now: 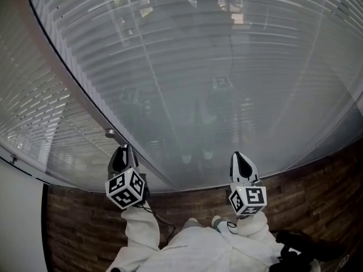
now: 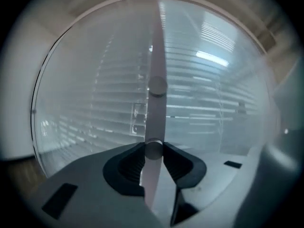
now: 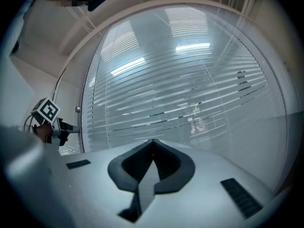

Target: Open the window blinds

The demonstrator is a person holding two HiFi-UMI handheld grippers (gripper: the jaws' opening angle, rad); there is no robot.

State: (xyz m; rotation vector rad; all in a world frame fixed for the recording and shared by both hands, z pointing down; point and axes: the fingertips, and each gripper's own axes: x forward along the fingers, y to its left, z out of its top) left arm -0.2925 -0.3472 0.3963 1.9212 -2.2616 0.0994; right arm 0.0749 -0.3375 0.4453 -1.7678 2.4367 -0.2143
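- Head view: the left gripper (image 1: 121, 156) is reaching to the window frame (image 1: 85, 98) at the left edge of the blinds (image 1: 187, 67), whose slats are covering the pane. The right gripper (image 1: 241, 164) is hanging back, apparently idle.
- Left gripper view: the jaws are pinching a small round knob (image 2: 153, 149) on the frame. It is probably the slat tilt control, gripped for twisting.
- Right gripper view: the jaws are meeting on nothing, facing the blinds.

Glossy, smooth glass pane (image 1: 227, 67), mirror-like reflections. Behind it blind slats (image 1: 34, 112): pale, smooth, satin sheen. Small knob (image 2: 153, 148): dull grey metal look. Both left tongs (image 2: 153, 146) and right tongs (image 3: 153, 141): matt grey plastic, black ribbed pads. White sleeve (image 1: 142, 231): fleecy cloth. Brown floor (image 1: 79, 225): matt wood planks.
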